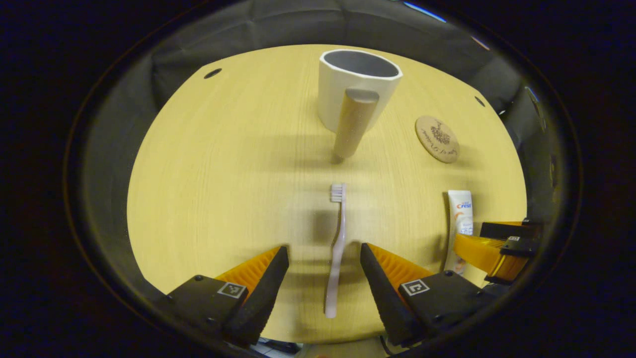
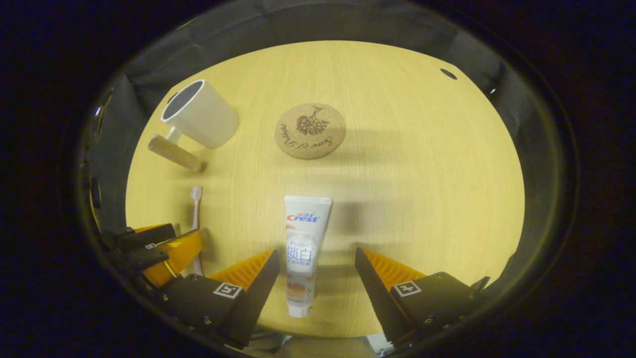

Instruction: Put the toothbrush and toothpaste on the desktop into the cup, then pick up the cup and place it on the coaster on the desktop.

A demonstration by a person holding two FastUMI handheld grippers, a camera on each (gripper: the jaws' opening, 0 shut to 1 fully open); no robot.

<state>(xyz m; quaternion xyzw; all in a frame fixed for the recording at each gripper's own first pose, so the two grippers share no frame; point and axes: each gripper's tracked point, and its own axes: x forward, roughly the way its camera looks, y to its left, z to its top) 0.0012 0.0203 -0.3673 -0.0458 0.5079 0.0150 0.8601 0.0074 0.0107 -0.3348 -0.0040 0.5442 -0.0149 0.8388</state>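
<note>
Wooden desktop — pink toothbrush, white toothpaste flat.

Two handheld grippers hang low over the desk, side by side. The left gripper has its jaws spread wide, both fingers angled inward toward the tips and gripping nothing. The right gripper has its jaws parted about as widely, likewise clear of contact. In the left gripper view, the right gripper appears at the far right edge, close alongside; in the right gripper view, the left gripper sits at the lower left, just beside its neighbour.
</note>
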